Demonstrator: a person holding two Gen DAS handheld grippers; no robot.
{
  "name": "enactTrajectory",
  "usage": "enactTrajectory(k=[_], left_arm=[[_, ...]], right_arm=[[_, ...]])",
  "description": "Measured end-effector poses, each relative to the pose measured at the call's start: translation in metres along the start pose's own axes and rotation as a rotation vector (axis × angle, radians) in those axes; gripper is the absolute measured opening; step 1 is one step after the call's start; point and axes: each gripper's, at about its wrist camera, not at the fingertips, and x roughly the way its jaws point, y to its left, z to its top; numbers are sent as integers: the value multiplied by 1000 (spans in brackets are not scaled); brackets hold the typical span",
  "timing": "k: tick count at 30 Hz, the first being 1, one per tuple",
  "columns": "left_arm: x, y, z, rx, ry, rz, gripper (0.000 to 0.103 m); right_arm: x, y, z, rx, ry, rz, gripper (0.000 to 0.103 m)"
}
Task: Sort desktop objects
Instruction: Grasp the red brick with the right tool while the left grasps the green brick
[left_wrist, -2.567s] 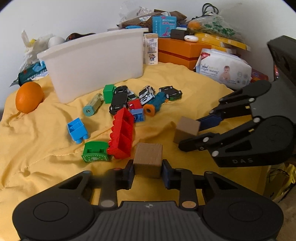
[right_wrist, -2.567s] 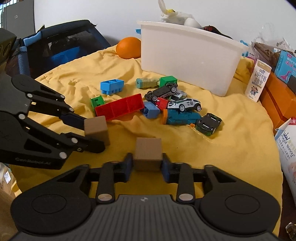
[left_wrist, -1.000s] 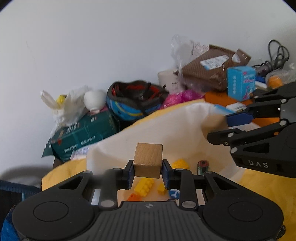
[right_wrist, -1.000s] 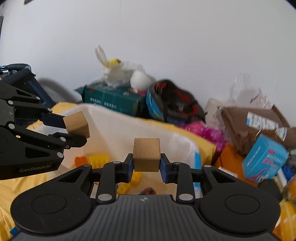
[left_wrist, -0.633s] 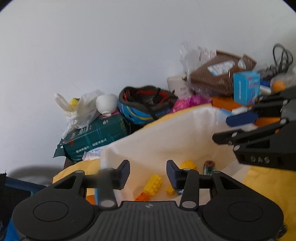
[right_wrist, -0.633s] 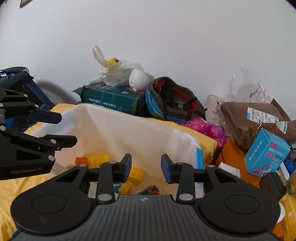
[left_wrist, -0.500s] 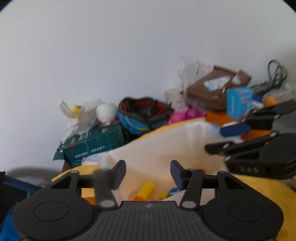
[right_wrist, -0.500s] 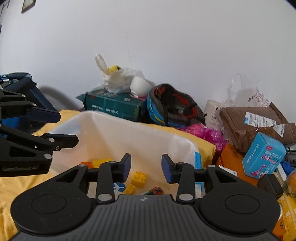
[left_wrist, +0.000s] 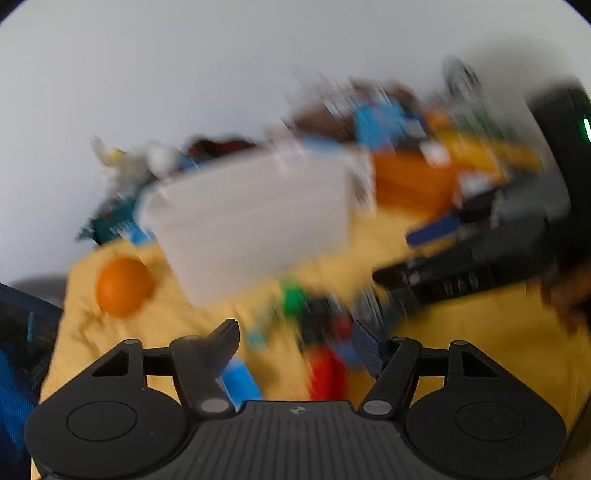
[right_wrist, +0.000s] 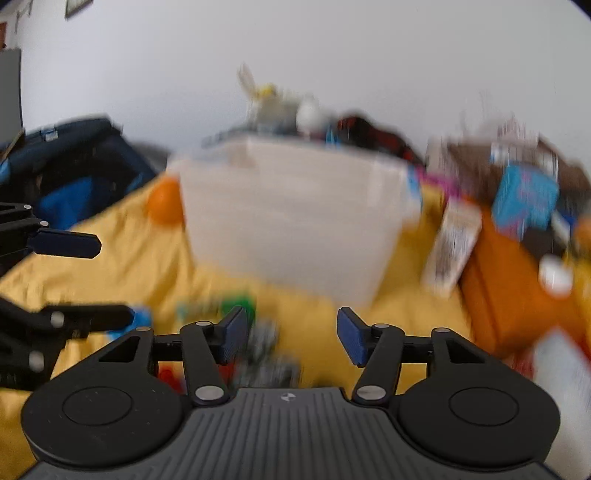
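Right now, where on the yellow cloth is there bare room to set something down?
Bare cloth lies below the orange, and between the white bin and the orange box. The toy pile in front of the bin is crowded.

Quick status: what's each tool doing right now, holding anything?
Left tool: jaws opening, nothing between them.
Right tool: jaws opening, nothing between them.

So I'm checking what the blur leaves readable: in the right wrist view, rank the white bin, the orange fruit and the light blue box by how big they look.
1. White bin, by far the largest.
2. Light blue box.
3. Orange fruit, partly hidden behind the bin, so this ranking is unsure.
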Motion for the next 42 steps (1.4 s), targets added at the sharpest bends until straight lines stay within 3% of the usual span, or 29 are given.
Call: enactTrajectory(k=[5, 7, 9, 13, 16, 23, 26, 29, 31, 36, 42], left_arm=[[5, -21, -21, 54, 55, -73, 71], [7, -27, -23, 95, 59, -62, 69], [11, -33, -24, 151, 55, -35, 65], [26, -34, -24, 242, 83, -8, 42], [29, -39, -27, 296, 93, 24, 40], [19, 11, -14, -30, 35, -32, 43], [23, 30, -12, -174, 48, -55, 43], [33, 33, -19, -183, 120, -33, 39], [39, 27, -24, -181, 150, -66, 34], [33, 7, -20, -100, 124, -104, 31], [32, -10, -26, -51, 151, -162, 33]], right_arm=[[0, 9, -42, 31, 93, 11, 57], [-3, 15, -49, 12, 104, 5, 57], [-5, 16, -52, 3, 105, 0, 57], [-11, 15, -55, 5, 97, -19, 57], [-14, 15, -58, -3, 90, -31, 57], [-16, 14, -61, 6, 90, -38, 58], [-16, 14, -61, 6, 93, -36, 58], [-17, 13, -58, 30, 87, -22, 58], [-19, 13, -53, 48, 69, -4, 58], [-17, 22, -50, 33, 58, 5, 58], [-16, 30, -45, 28, 46, 46, 58]])
